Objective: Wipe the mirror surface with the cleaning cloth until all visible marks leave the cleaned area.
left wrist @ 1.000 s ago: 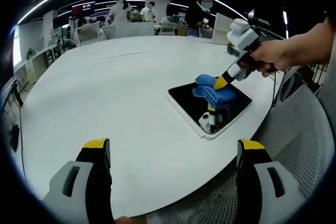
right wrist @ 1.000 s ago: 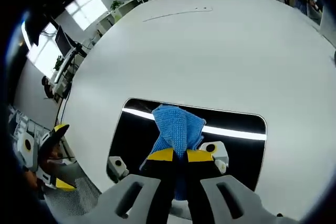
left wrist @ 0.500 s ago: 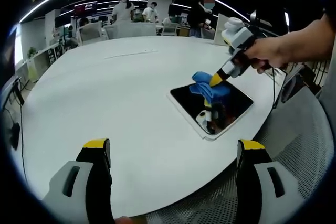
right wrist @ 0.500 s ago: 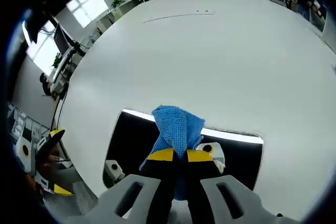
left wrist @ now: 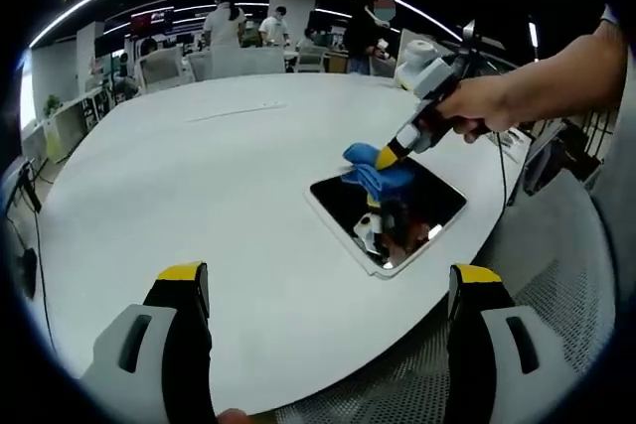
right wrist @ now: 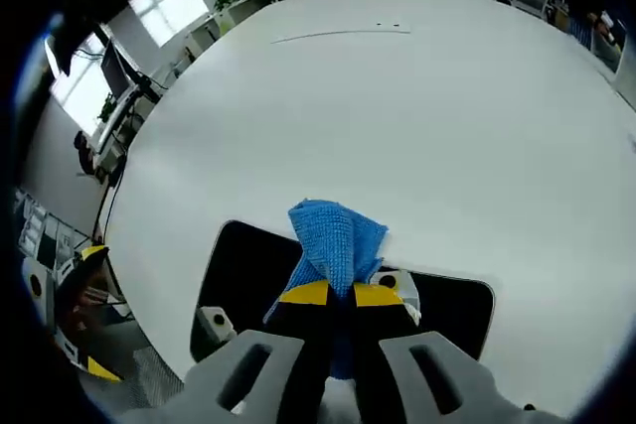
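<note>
pinching a bunched blue microfibre cleaning cloth (right wrist: 336, 237) between its yellow-tipped jaws, the right gripper (right wrist: 333, 293) presses the cloth down at the far edge of the flat rectangular mirror with a pale frame (right wrist: 243, 270), where the cloth's front fold overhangs onto the round white counter (right wrist: 397, 106). from the left gripper view, the right gripper (left wrist: 386, 157) slants down from a hand (left wrist: 484, 106) onto the cloth (left wrist: 370, 175), which sits at the far corner of the mirror (left wrist: 388, 213). the mirror lies near the counter's (left wrist: 199, 215) edge on the person's side.

the left gripper (left wrist: 328, 280) is held low and well back from the mirror, jaws spread wide with nothing between them.

as for progress, the glass is dark and throws back ceiling light and the gripper's own shape, and i cannot make out any smears on it. judging by the cloth's place at the far edge, one pass looks near its end; the near half may yet need covering. both mirror and cloth are in plain sight on the counter.
</note>
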Tool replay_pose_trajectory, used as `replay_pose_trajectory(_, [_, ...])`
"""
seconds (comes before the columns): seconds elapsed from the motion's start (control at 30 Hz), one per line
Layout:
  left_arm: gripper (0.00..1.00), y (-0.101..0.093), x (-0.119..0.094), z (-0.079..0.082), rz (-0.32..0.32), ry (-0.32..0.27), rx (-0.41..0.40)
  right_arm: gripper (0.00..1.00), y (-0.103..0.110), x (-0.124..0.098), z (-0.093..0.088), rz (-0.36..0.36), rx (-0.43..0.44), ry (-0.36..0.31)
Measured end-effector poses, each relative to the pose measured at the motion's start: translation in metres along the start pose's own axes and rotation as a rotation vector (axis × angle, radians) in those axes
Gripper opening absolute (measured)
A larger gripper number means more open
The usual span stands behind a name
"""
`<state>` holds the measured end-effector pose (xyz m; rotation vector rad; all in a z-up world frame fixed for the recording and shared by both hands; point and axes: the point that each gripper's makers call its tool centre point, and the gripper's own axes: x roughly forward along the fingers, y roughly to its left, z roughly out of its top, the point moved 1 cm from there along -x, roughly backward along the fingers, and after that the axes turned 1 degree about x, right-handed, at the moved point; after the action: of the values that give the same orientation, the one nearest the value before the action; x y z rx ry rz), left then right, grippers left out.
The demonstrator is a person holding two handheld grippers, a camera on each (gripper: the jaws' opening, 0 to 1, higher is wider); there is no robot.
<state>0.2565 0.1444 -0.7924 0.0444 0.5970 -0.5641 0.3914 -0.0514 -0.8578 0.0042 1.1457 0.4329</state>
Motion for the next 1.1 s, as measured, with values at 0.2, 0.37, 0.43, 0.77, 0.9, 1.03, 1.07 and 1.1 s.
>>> replay_pose_trajectory(0.2, [0.99,-0.003,0.006,-0.009,0.005,0.026,-0.009,0.01,0.0,0.0,-0.002,0.01,0.005,0.009])
replay_pose_trajectory(0.37, [0.99,-0.001,0.008,-0.015,0.012,0.047,0.002,0.01,0.0,-0.001,-0.002,0.011,0.003,0.007])
replay_pose_trajectory(0.43, [0.99,-0.002,0.008,-0.015,0.01,0.049,-0.005,0.01,-0.001,-0.001,-0.002,0.014,0.003,0.008])
replay_pose_trajectory(0.77, [0.99,-0.003,0.007,-0.015,0.004,0.034,0.004,0.01,-0.013,-0.006,-0.005,0.003,0.006,0.007])
replay_pose_trajectory(0.9, [0.99,-0.002,0.007,-0.015,0.013,0.032,0.016,0.01,-0.019,-0.008,-0.006,-0.002,0.013,0.005])
replay_pose_trajectory(1.03, [0.98,-0.001,0.008,-0.018,0.015,0.053,0.018,0.01,-0.025,-0.01,-0.007,-0.004,0.018,0.005])
replay_pose_trajectory(1.07, [0.98,-0.001,0.008,-0.018,0.017,0.056,0.016,0.01,-0.026,-0.01,-0.007,-0.005,0.021,0.006])
replay_pose_trajectory(1.1, [0.98,-0.001,0.008,-0.019,0.017,0.06,0.012,0.01,-0.026,-0.011,-0.008,-0.008,0.018,0.007])
